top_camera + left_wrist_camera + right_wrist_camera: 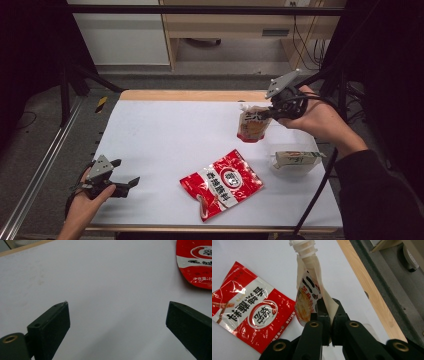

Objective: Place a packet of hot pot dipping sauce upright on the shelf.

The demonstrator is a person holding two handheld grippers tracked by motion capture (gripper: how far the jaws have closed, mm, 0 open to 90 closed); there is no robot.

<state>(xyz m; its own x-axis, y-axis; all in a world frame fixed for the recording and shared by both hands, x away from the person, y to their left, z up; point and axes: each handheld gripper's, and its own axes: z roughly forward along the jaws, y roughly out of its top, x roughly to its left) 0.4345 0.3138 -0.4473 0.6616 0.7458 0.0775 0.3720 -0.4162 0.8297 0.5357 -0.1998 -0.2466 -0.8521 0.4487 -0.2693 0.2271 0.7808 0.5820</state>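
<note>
Your right gripper (327, 322) pinches the spouted pouch (253, 125) at its edge and holds it above the far right part of the table (165, 135). Your left gripper (120, 176) rests spread and empty at the near left. The pouch is picked up; I think placing it is left, and the red snack bag (221, 183) lies untouched.

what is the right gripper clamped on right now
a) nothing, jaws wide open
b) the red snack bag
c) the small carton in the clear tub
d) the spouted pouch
d: the right gripper has its jaws shut on the edge of the spouted pouch, while the red snack bag lies flat on the table.
</note>
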